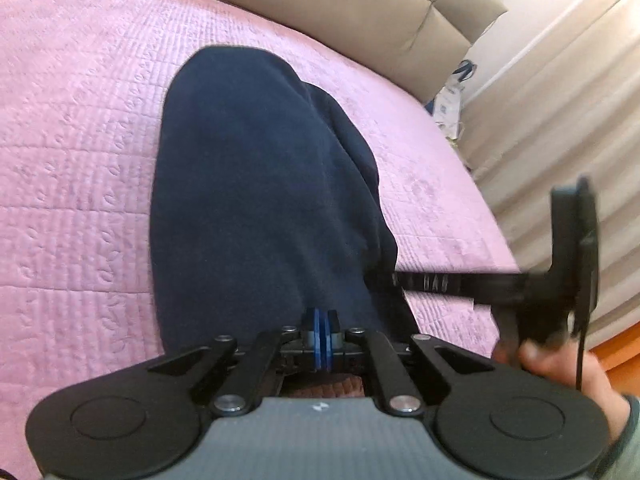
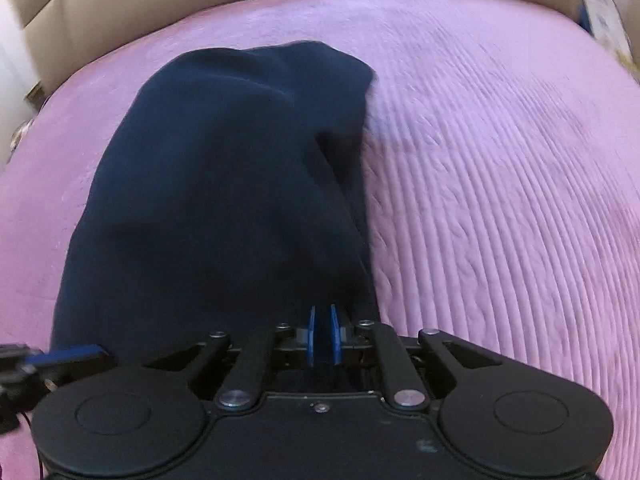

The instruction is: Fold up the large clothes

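Item under inspection: one dark navy garment (image 1: pixel 256 184), of a soft, fleece-like cloth, lying on the pink quilted bedspread (image 1: pixel 80 152) of a bed. It runs as a long, rounded shape from the near edge of both views toward the far side, where a beige padded headboard (image 1: pixel 360 4) stands. The garment appears doubled over: a second layer shows along its right side, with a soft fold line running lengthways. Its surface is smooth, with a few shallow creases. I cannot tell which kind of garment it is.

My left gripper (image 1: pixel 321 326): the blue pads (image 1: pixel 318 336) are pressed together, clenched on the near edge of the navy cloth, which passes directly under and between them.

My right gripper (image 2: pixel 324 330): the blue pads (image 2: pixel 311 334) stand a narrow gap apart with dark cloth filling that gap, so it is grasping the garment near its right near edge.

Both grippers point downward and away from me, over the near end of the garment. In the left wrist view my right hand (image 1: pixel 560 372) shows at the right, wrapped around its gripper's handle, blurred. A pale curtain (image 1: pixel 560 112) hangs beyond the bed at the right.
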